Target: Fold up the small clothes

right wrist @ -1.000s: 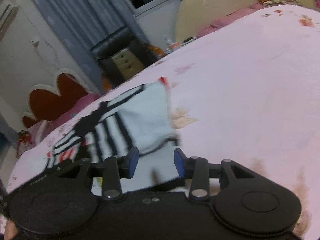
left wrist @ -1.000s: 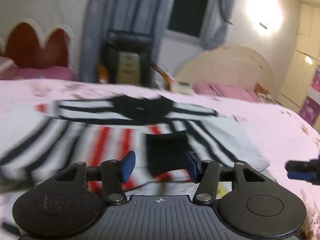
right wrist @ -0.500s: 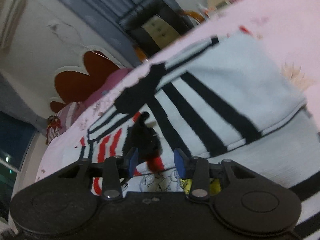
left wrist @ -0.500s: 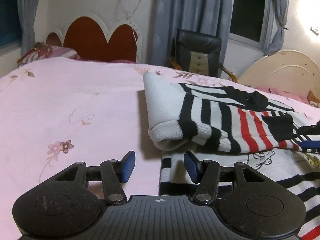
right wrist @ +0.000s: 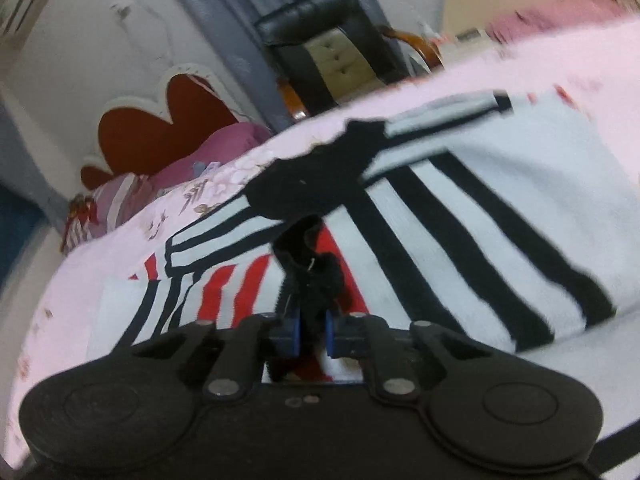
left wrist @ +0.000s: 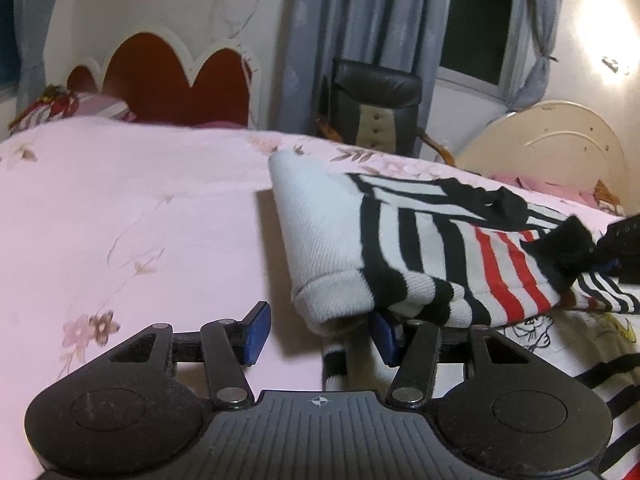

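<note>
The right gripper has just been closing, and its blue pads now pinch a black fold of cloth that rises straight up between them; the fold looks like a cuff or trim of the sweater, though blur makes that hard to settle. Around the pinch spreads the sweater, white with broad black stripes to the right, red stripes to the left, and a black patch above where thin stripes fan out. In the left wrist view the right gripper shows as a dark shape at the right edge, with the black cloth bunched against it. The left gripper stands half open with nothing pressed between its pads: its left finger hovers over bare sheet, while its right finger sits under the hanging hem of the folded white sleeve. A striped layer lies flat beneath, with a cartoon print to the right. The sweater lies on a bed with a pink flowered sheet. Beyond are a red scalloped headboard, a black chair, grey curtains and a cream headboard.
</note>
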`<state>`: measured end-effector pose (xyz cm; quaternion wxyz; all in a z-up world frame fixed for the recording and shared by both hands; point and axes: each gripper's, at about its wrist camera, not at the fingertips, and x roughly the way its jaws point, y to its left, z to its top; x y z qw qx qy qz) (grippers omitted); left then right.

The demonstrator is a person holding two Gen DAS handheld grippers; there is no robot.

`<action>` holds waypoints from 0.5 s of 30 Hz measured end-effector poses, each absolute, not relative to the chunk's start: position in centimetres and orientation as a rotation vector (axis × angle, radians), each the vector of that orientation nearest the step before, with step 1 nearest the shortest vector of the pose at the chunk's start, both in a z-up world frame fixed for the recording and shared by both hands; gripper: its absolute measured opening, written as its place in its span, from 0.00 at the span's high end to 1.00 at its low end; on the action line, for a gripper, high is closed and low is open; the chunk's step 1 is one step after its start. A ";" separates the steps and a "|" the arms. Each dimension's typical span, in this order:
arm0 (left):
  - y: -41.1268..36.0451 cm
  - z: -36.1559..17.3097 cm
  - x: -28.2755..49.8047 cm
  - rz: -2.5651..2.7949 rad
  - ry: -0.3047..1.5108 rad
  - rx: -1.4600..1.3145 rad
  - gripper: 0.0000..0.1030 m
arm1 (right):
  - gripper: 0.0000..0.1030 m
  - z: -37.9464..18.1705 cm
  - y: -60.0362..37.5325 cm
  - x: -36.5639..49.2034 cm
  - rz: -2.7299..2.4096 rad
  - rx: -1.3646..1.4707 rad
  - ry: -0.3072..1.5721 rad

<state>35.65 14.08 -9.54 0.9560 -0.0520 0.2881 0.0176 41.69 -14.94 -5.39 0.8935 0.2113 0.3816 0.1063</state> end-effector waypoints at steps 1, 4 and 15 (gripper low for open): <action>13.9 -9.5 35.8 0.035 0.585 -0.092 0.48 | 0.89 -4.7 -14.8 41.4 0.223 0.406 0.767; 13.9 -9.6 36.1 0.034 0.593 -0.080 0.48 | 0.90 -2.6 -15.9 40.5 0.194 0.357 0.666; 14.5 -10.0 36.2 0.034 0.618 -0.112 0.48 | 0.90 -3.0 -19.9 40.5 0.148 0.339 0.668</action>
